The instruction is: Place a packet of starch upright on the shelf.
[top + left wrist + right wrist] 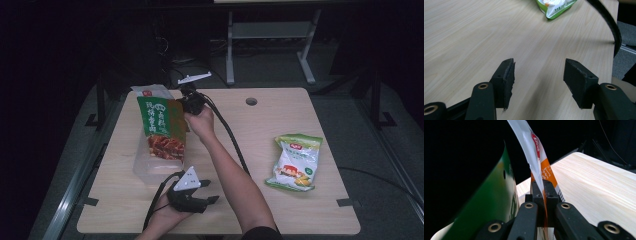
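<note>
High view shows the tabletop (280,125), then the clear bin (150,167) at its left. Your right tongs (186,106) pinch a green-and-orange packet (161,127) by its edge above that bin; lower it straight in. Left tongs (207,200) rest open, empty.

light wood table (240,130): clear plastic box (150,167) at left, green-white snack bag (295,162) at right.
</note>
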`<state>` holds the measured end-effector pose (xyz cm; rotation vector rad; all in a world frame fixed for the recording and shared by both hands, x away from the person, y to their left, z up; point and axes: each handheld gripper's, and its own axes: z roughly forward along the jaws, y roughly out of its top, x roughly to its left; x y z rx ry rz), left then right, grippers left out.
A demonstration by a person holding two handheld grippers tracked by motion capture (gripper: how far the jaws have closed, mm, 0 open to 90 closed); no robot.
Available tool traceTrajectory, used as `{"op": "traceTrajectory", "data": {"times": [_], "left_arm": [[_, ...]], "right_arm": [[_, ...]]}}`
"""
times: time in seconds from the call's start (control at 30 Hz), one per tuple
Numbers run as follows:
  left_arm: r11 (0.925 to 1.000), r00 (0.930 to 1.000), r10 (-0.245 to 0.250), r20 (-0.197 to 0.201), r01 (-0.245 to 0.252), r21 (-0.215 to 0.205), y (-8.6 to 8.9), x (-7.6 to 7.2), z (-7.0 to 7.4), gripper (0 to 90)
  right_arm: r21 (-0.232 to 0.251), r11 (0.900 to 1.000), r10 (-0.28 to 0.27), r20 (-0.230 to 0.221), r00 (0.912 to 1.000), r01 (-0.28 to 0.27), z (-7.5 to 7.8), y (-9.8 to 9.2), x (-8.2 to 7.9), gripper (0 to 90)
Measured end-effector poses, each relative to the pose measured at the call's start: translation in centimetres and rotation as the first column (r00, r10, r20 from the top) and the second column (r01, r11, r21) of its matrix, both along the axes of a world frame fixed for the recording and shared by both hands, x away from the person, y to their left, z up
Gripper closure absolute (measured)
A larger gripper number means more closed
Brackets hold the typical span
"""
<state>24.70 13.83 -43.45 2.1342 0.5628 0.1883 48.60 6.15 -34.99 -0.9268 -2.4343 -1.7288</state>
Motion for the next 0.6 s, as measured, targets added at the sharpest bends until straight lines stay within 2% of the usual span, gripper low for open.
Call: {"op": "traceTrajectory", "data": {"times": [0.13, 0.2, 0.27, 0.33, 0.4, 0.47, 0.5, 0.6], "left_arm": [[1.0, 1.0, -0.002, 0.0, 0.002, 0.003, 0.0, 0.0, 0.0, 41.9], [1.0, 1.0, -0.003, 0.002, 0.003, 0.003, 0.0, 0.0, 0.0, 41.9], [1.0, 1.0, -0.003, 0.003, 0.003, 0.004, 0.1, 0.0, 0.0, 41.9], [1.0, 1.0, -0.005, 0.005, 0.005, 0.007, 0.1, 0.0, 0.0, 41.9], [1.0, 1.0, -0.001, 0.005, 0.001, 0.004, 0.2, 0.1, 0.1, 41.9], [1.0, 1.0, 0.002, 0.008, -0.002, 0.003, 0.2, 0.1, 0.1, 41.9], [1.0, 0.9999, 0.004, 0.009, -0.004, 0.003, 0.2, 0.2, 0.1, 41.9], [1.0, 0.9999, 0.005, 0.01, -0.005, 0.007, 0.2, 0.2, 0.1, 41.9]], "right_arm": [[-0.013, 1.0, -0.001, -0.005, 1.0, 0.001, -1.9, 0.9, -0.2, 89.9], [-0.024, 1.0, 0.004, 0.01, 0.9999, -0.004, -2.6, 1.1, -0.4, 89.6], [-0.019, 1.0, -0.003, 0.007, 1.0, 0.003, -2.7, 1.1, -0.4, 89.2], [-0.036, 0.999, 0.0, 0.014, 0.9999, 0.0, -2.5, 0.9, -0.5, 83.0], [-0.084, 0.996, -0.001, 0.01, 0.9999, 0.001, -2.2, 0.6, -0.5, 77.3], [-0.134, 0.991, 0.012, 0.0, 0.9999, -0.012, -2.2, 0.3, -0.6, 76.0], [-0.171, 0.985, 0.02, -0.008, 0.9998, -0.021, -2.2, 0.0, -0.7, 74.5], [-0.208, 0.977, 0.032, -0.04, 0.9987, -0.04, -2.6, -0.6, -0.9, 72.7]]}}
